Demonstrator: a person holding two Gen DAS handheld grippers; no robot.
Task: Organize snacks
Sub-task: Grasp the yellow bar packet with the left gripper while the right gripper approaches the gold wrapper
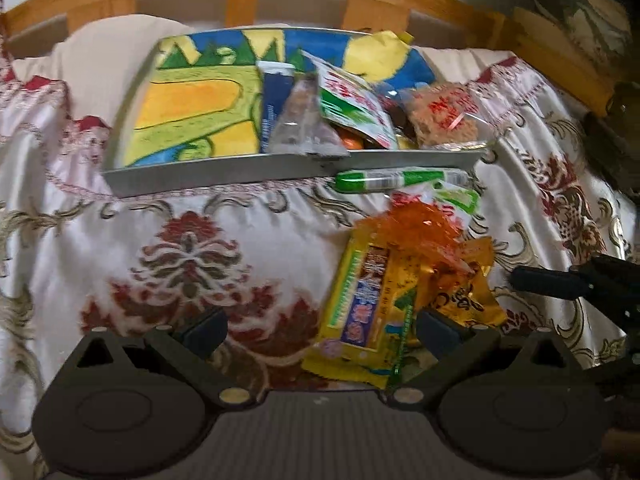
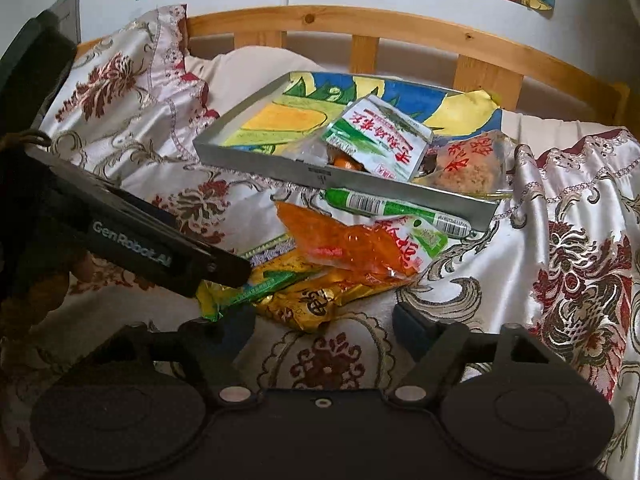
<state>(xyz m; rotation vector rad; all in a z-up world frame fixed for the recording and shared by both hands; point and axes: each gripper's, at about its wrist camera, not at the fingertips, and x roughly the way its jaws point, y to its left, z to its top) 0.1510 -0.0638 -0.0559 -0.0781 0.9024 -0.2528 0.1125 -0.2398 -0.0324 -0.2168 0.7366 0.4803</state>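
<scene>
A grey metal tray (image 1: 240, 172) (image 2: 280, 168), lined with a colourful drawing, sits on the bedspread and holds a white-green pouch (image 1: 352, 108) (image 2: 376, 136) and a brown rice-cake pack (image 1: 444, 120) (image 2: 472, 164). In front of it lie a green sausage stick (image 1: 396, 180) (image 2: 392, 208), an orange clear pack (image 1: 416, 232) (image 2: 344, 244), a yellow bar pack (image 1: 360, 304) (image 2: 256, 280) and a gold packet (image 1: 468, 300) (image 2: 316, 304). My left gripper (image 1: 320, 332) is open, and the yellow bar's near end lies between its fingers. My right gripper (image 2: 324, 328) is open just short of the gold packet, over bare cloth.
A wooden slatted headboard (image 2: 360, 20) runs behind the tray, with a pillow (image 2: 116, 76) at the left. The left gripper's black body (image 2: 140, 240) crosses the right wrist view's left side. The right gripper's finger (image 1: 560, 280) shows at the right edge. Flowered bedspread (image 1: 180, 260) lies all around.
</scene>
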